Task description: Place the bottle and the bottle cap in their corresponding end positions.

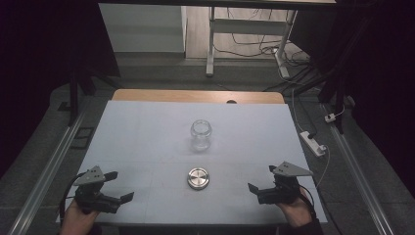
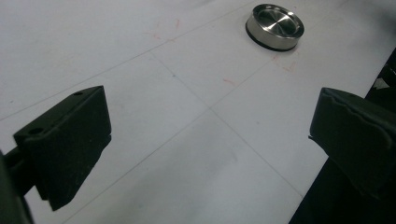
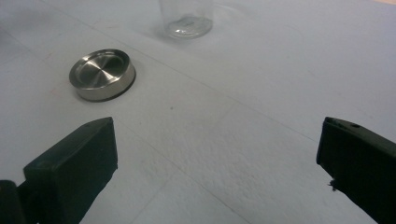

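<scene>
A clear glass jar (image 1: 201, 134) stands upright and uncapped at the middle of the white table (image 1: 147, 127). Its base (image 3: 189, 18) shows at the top of the right gripper view. A round steel lid (image 1: 197, 178) lies flat in front of the jar, between the two grippers. My left gripper (image 1: 121, 186) rests open at the near left corner, with the lid (image 2: 275, 26) ahead of it to the right. My right gripper (image 1: 262, 178) is open at the near right, the lid (image 3: 102, 73) ahead to its left. Nothing sits between either pair of jaws.
A bare wooden strip (image 1: 195, 95) runs along the table's far edge. A white power strip (image 1: 313, 143) and cables lie on the floor at the right. Metal rails (image 1: 49, 171) flank the table, and another table's white legs (image 1: 211, 49) stand behind.
</scene>
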The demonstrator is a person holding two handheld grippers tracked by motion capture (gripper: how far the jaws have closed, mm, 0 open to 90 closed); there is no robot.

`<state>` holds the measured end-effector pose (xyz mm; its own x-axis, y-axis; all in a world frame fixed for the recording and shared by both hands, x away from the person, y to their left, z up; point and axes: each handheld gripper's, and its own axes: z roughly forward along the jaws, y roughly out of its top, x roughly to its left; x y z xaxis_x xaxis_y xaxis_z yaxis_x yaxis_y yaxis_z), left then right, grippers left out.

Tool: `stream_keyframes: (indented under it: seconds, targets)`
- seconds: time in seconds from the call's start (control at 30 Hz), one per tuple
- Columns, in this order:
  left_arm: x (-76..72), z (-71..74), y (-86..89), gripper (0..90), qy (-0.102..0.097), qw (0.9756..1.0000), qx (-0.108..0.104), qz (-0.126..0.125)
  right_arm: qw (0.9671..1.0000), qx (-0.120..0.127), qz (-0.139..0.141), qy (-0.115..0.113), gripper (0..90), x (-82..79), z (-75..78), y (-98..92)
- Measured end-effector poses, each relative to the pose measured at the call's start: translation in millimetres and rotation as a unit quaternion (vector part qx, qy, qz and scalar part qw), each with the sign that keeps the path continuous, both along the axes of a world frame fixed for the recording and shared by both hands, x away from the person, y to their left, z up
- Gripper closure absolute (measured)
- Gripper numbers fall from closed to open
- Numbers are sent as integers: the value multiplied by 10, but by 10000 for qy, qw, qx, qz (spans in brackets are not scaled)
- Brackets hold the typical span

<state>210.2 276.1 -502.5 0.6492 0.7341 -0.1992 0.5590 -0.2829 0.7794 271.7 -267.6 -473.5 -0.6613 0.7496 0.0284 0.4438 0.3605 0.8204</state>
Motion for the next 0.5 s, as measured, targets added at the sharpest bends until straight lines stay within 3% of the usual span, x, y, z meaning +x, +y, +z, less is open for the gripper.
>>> stream_keyframes:
  seconds: [0.5]
  targets:
    - [-124, -104, 144, 0, 130, 9994, -11, 331, 9992, -17, -380, 116, 0, -160, -83, -250]
